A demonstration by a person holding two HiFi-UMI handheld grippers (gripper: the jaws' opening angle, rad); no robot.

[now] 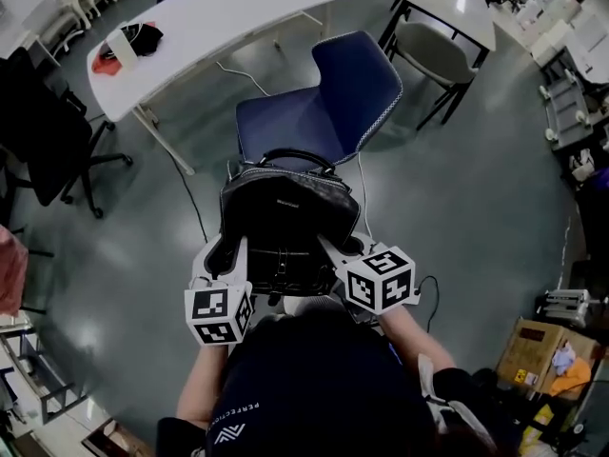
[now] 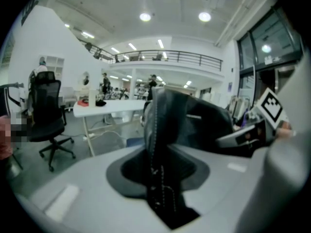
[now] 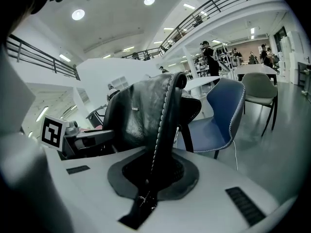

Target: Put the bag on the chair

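Two grippers share the load here. The left gripper is clamped on one stitched side seam of the black leather handbag, and the right gripper is clamped on the opposite seam. The right gripper's jaws are almost together, on what looks like a thin welted edge. The left gripper's jaws stand somewhat wider, because a thicker fold of leather fills the gap between them. Neither is empty: in each gripper view the leather runs straight down into the slot between the pads.

Holding the handbag by both flanks keeps it upright, with its looped handles on top and its base level. That probably suits setting it down flat rather than dropping it.

The handbag hangs in the air just in front of the person, at the near edge of the blue moulded chair. The chair's bare seat faces the person and its back rises on the far side, before a white table. From the steep head view I cannot tell whether the base is over the seat's front lip or just short of it. In the right gripper view the seat appears beyond and lower, so I judge the carry unfinished.
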